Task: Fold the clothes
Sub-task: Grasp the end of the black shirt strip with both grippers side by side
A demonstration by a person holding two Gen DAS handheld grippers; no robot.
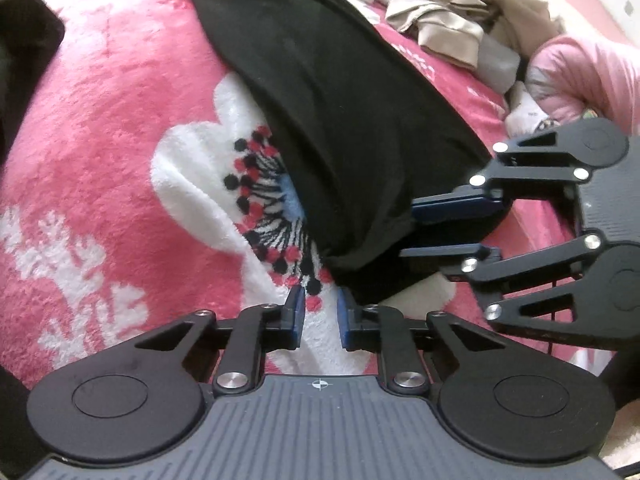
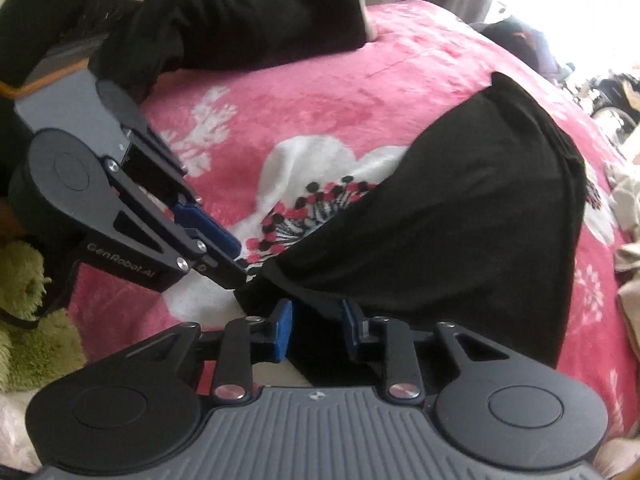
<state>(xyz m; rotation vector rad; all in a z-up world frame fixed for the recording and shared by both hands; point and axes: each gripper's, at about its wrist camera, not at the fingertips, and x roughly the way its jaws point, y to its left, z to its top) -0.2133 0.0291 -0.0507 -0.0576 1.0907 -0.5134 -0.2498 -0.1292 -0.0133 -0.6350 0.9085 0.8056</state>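
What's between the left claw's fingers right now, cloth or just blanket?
Just blanket. In the left wrist view the gap at the left claw shows its flower print; the black garment has its corner beside the right-hand finger, not between.

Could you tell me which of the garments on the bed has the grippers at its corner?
The flat black garment on the pink blanket; the beige clothes lie crumpled at the far edge.

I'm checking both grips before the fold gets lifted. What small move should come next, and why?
Probably shift the left gripper slightly toward the near corner of the black garment and close there. Between its jaws only the pink blanket shows, and the corner lies just beyond one finger. The right gripper has black fabric between its jaws.
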